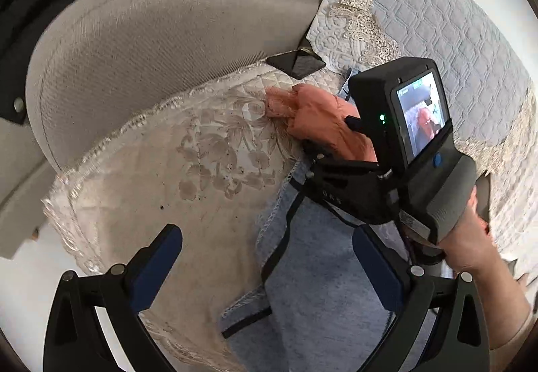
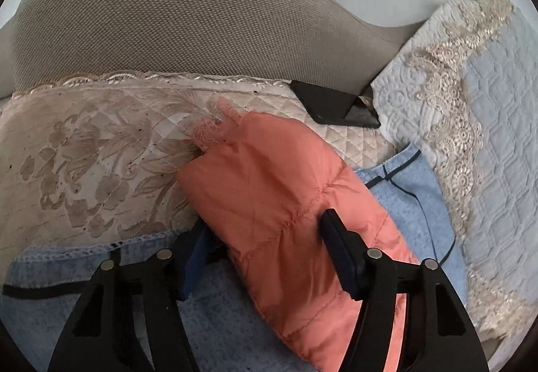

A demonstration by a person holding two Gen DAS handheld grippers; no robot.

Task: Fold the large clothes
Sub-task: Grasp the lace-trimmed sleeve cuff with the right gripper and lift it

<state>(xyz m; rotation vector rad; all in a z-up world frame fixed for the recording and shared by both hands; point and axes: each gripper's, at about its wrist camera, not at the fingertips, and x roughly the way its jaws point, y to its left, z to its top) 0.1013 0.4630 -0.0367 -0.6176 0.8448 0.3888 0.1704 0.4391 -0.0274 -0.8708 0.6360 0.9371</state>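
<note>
The right gripper (image 2: pixel 269 257) had its jaws pinching the orange jacket (image 2: pixel 269 190), which lay on a blue cloth (image 2: pixel 410 190) over the sofa's seat cover (image 2: pixel 84 143), near the backrest (image 2: pixel 175 9). The left gripper (image 1: pixel 269 267) hovered over the seat's front edge, jaws spread and holding nothing. A phone (image 2: pixel 336 106) lay by the backrest.

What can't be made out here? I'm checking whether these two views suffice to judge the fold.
- Orange padded garment: its full shape; the right wrist view's bottom edge cuts it off, and the right claw covers part.
- Same garment in the left wrist view: mostly hidden behind the right device.
- Right claw's grip: its left finger sits under the fabric, so closure is unclear.
- Black phone-like object: partly tucked under the sofa back.
</note>
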